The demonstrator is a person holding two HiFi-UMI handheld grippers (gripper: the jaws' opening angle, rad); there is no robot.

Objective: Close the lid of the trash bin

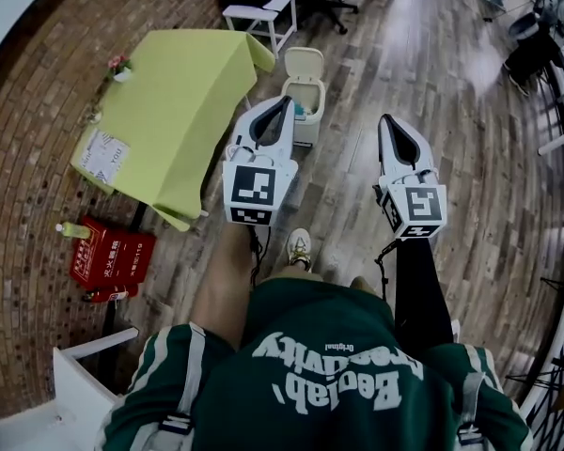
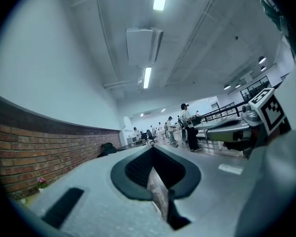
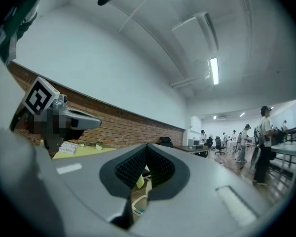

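Wooden floor (image 1: 470,111): stretching through an open hall, with a brick wall (image 1: 38,158) bordering it at the left.
Table (image 1: 169,101), green-clothed: standing just beside the bin.
Trash bin (image 1: 310,132), cream: sitting on the floor ahead.
Lid (image 1: 304,64): standing raised; probably light, stiff plastic swinging on a hinge, so a push at its top edge is looking sufficient.
Left gripper (image 1: 284,101), right gripper (image 1: 385,120): both hanging short of the bin, jaws together, holding nothing.
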